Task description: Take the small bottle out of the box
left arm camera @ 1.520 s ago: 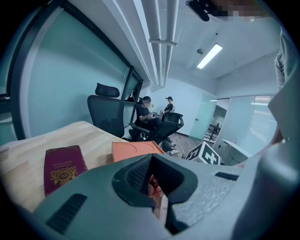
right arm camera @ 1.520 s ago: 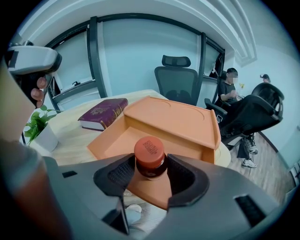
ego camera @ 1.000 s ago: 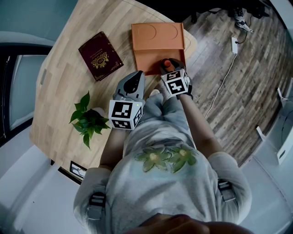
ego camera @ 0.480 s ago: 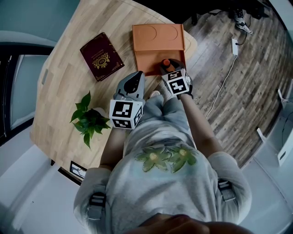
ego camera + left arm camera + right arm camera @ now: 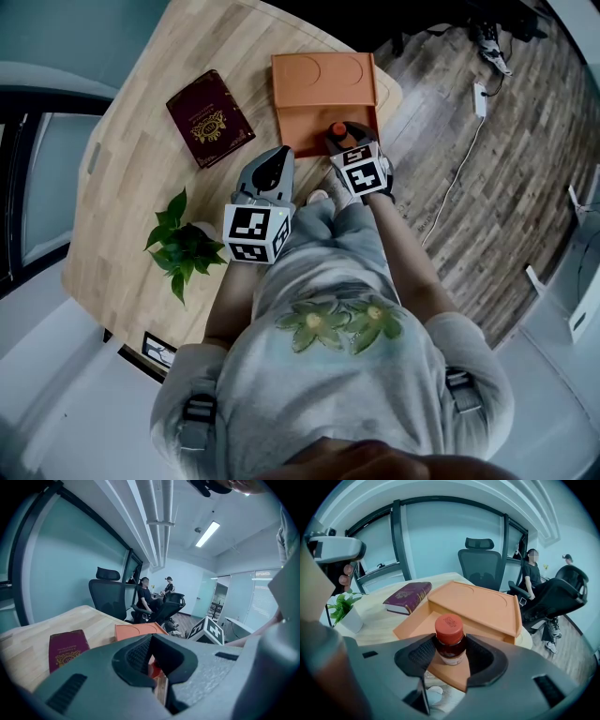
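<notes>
On the wooden counter (image 5: 131, 169), upper centre, the right claw (image 5: 451, 660) has barely shifted, still clamped on the small bottle (image 5: 449, 630) at the orange box's (image 5: 417, 616) near edge, so the lift-out looks barely begun, while the left claw (image 5: 152, 653) hangs closed, empty.

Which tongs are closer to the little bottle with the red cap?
Right. The right tongs are closed around the bottle in the orange box. The left tongs are shut and empty, off to the bottle's left, not touching it.
</notes>
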